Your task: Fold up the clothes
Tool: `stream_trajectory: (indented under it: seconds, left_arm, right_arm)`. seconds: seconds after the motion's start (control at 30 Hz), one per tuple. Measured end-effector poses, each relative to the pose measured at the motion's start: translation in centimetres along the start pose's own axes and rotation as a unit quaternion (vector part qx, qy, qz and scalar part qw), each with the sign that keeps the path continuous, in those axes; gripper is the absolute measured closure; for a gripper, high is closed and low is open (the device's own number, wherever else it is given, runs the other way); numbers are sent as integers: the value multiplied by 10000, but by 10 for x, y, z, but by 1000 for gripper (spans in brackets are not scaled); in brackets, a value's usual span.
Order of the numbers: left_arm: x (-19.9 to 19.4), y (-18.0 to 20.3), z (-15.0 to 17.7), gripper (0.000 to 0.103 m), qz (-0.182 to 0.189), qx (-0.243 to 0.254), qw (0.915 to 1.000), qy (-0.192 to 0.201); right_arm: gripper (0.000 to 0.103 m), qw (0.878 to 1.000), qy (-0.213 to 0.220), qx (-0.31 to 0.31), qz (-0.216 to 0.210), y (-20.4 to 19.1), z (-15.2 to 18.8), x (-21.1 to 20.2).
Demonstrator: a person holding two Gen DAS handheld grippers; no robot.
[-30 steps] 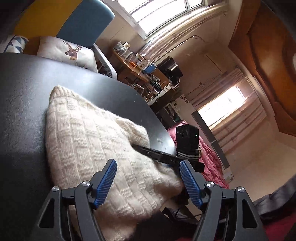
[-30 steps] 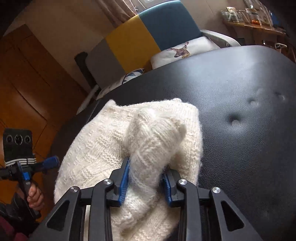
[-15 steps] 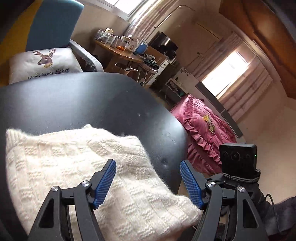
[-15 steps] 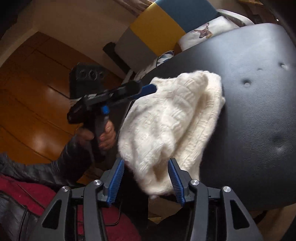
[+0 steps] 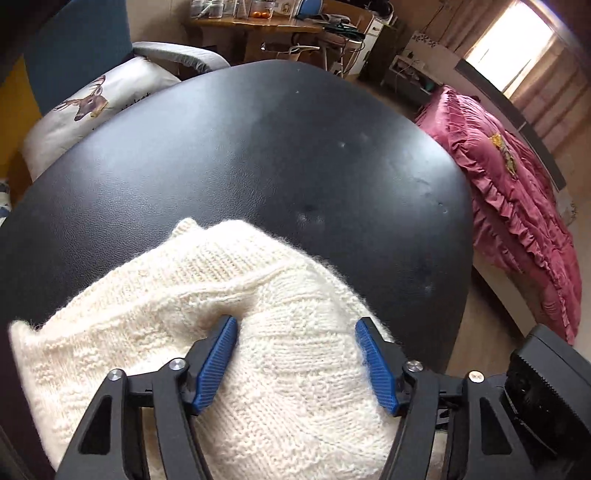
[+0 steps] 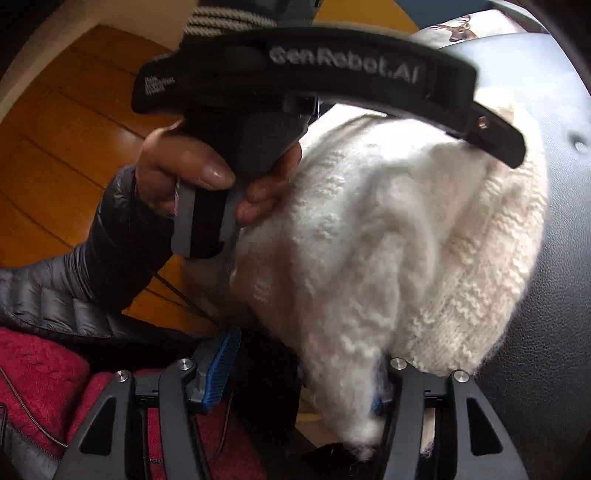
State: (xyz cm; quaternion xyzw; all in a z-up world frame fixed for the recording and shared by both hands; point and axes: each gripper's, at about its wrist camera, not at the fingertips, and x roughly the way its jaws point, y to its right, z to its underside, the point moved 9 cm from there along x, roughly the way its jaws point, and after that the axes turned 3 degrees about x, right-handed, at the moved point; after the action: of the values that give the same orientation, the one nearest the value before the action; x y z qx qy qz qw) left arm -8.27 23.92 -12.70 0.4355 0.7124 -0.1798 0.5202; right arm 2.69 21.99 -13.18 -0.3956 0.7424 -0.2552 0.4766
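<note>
Jars (image 5: 236,7) stand in a row on the wooden desk (image 5: 258,27) at twelve o'clock in the left view; what is in them is too small to tell, though something orange sits beside them. The black padded table (image 5: 258,147) fills the middle of the room, with a deer-print cushion (image 5: 92,107) on the chair at ten o'clock and a pink bedspread (image 5: 517,206) at three o'clock over a wooden floor (image 6: 55,129). The cream knitted sweater (image 5: 229,314) lies bunched at the table's near edge, at six o'clock. The left gripper (image 5: 297,356) has its blue fingers spread wide, one on each side of a mound of the knit, resting on it without squeezing. The right gripper (image 6: 303,369) is also spread: the sweater's fluffy edge hangs against and hides its right finger, while the left finger (image 6: 218,369) stands clear. A hand (image 6: 192,173) in a dark quilted sleeve (image 6: 74,273) grips the left tool's handle at ten o'clock.
</note>
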Motion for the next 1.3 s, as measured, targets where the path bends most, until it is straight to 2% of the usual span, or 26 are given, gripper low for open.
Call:
stream_trajectory:
  seconds: [0.03,0.07,0.1,0.13,0.17,0.23,0.3,0.33,0.37,0.4,0.53,0.63,0.7,0.77,0.83,0.9,1.0,1.03,1.1,1.2,1.23,1.3]
  left_arm:
    - [-3,-1,-1,57,-9,-35,10000,59]
    - [-6,-2,-1,70,-18,-70,9999,119]
    - [-11,-6,-3,76,93,-251,9993,244]
    - [-19,-14,-7,84,320,-621,9966,435]
    - [-27,-23,-10,88,573,-1044,9908,641]
    - [-37,-44,-14,89,987,-1825,9726,1049]
    - [-40,-64,-15,89,1232,-2400,9527,1399]
    - [-37,-71,-13,89,1305,-2579,9463,1449]
    - [-30,-75,-11,89,1355,-2708,9421,1439]
    - [-21,-77,-8,89,1340,-2764,9414,1389]
    - [-5,-72,-5,89,1243,-2716,9447,1353]
    - [-5,-64,-8,85,1252,-2636,9470,1344]
    - [-14,-60,-11,77,1439,-2642,9428,1436]
    - [-32,-59,-14,58,1654,-2672,9354,1622]
    - [-53,-62,-14,49,1796,-2694,9282,1836]
    - [-82,-71,-7,43,1785,-2719,9215,2124]
    - [-123,-99,21,33,1557,-2889,9079,2609]
    - [-131,-107,34,32,1445,-2966,9043,2708]
    - [-144,-119,63,32,1260,-3112,8982,2837]
    - [-151,-120,101,32,1171,-3188,8943,2914]
    - [-152,-114,111,32,1206,-3135,8953,2924]
    - [-149,-97,129,32,1255,-2906,9040,2875]
  right_arm:
    - [45,10000,2,-72,54,0,2,2]
    - [45,9998,-26,-163,134,-2,3,3]
    - [45,9994,-23,-243,236,-4,2,1]
    - [45,9990,5,-317,309,-6,0,-1]
    - [45,9988,128,-366,283,-8,-3,-6]
    - [45,9990,240,-339,134,-8,-4,-13]
    - [45,9994,254,-222,-75,-3,-1,-17]
    - [45,9995,221,-130,-168,3,4,-15]
    - [45,9994,236,-49,-235,9,8,-13]
    - [46,9990,289,21,-343,14,11,-12]
    - [55,9947,600,258,-800,26,19,-14]
    - [68,9945,650,283,-777,31,25,-12]
    - [68,9945,608,432,-741,30,26,-11]
    - [68,9957,501,560,-547,28,30,-11]
    - [64,9972,424,598,-154,26,23,-17]
    - [57,9974,484,368,383,18,19,-31]
    - [57,9914,816,-92,1018,-3,0,-54]
    - [56,9884,959,-258,1145,-14,-9,-59]
    - [55,9847,1150,-649,1142,-45,-30,-49]
    - [55,9794,1105,-1185,1208,-70,-63,-17]
    - [55,9791,989,-1188,1323,-63,-67,-6]
    - [55,9763,718,-1024,1768,-35,-71,15]
